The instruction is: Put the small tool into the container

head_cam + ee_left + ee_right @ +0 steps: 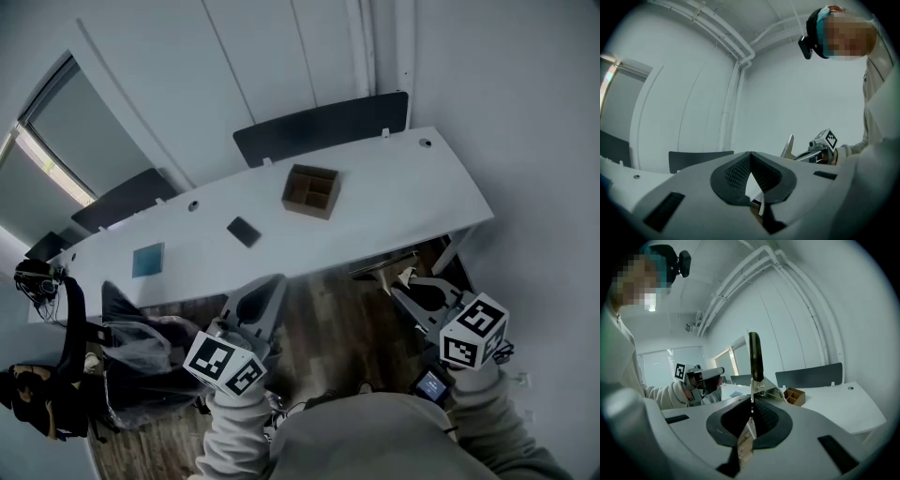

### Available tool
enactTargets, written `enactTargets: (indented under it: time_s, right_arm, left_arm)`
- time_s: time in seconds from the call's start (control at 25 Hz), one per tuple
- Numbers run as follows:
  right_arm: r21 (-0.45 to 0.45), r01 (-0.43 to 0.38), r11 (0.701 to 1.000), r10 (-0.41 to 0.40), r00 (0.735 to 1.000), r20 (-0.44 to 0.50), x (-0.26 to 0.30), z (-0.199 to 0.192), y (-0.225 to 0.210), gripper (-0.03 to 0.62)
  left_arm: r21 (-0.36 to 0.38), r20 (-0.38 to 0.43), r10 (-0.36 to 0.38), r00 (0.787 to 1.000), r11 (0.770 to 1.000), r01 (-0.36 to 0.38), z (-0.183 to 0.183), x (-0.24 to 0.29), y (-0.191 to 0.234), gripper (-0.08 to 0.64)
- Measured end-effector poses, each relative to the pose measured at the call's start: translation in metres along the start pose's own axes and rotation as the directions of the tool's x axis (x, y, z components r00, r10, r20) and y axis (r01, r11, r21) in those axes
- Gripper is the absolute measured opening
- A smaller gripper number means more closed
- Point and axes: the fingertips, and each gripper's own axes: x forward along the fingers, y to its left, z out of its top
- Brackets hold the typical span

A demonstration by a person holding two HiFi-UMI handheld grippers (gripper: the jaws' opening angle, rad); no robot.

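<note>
Your long white worktop carries a brown box with compartments, a dark card to its left, and a blue square farther left, all well apart.

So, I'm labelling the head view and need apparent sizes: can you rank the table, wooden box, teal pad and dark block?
1. table
2. wooden box
3. teal pad and dark block: these look about alike, so I won't rank them.

Container and small tool rest on table.
</note>
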Motion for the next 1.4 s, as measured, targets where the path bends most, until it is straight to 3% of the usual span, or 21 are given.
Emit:
enactTargets:
  time_s: [0.2, 0.4, 0.6, 0.76, 0.96, 1.24, 1.4]
  right_arm:
    - [-0.009, -0.005, 1.0, 0.005, 1.0, 0.012, -0.006, 0.003, -0.008, 0.021]
    - [-0.018, 0.009, 1.0, -0.01, 1.0, -0.004, -0.014, 0.001, -0.02, 0.021]
    - [-0.021, 0.007, 1.0, -0.007, 1.0, -0.008, -0.013, 0.003, -0.035, 0.021]
    - [-0.011, -0.003, 1.0, 0.002, 1.0, -0.018, -0.004, 0.002, -0.041, 0.021]
    - [-0.055, -0.002, 0.998, -0.001, 0.999, -0.045, 0.027, -0.006, -0.054, 0.021]
    - [-0.061, 0.009, 0.998, -0.015, 0.995, -0.1, 0.063, -0.009, -0.08, 0.021]
    - [-0.076, 0.023, 0.997, -0.03, 0.995, -0.092, 0.082, 0.008, -0.097, 0.021]
  left_arm:
    - [0.012, -0.029, -0.002, 1.0, 1.0, 0.002, -0.008, 0.013, -0.005, 0.002]
    - [0.021, -0.005, -0.046, 0.999, 0.999, 0.046, 0.0, 0.018, -0.013, 0.002]
    - [-0.025, 0.002, -0.054, 0.999, 0.998, 0.054, -0.004, 0.018, -0.001, 0.003]
    - [0.029, -0.038, -0.064, 0.997, 0.997, 0.065, -0.016, 0.023, 0.002, 0.002]
    - [0.046, -0.007, -0.059, 0.998, 0.997, 0.059, -0.03, 0.033, 0.033, 0.003]
    - [-0.01, 0.037, -0.04, 0.999, 0.999, 0.041, -0.04, 0.057, 0.082, 0.003]
    - [0.035, 0.022, -0.089, 0.996, 0.996, 0.088, -0.035, 0.075, 0.094, 0.003]
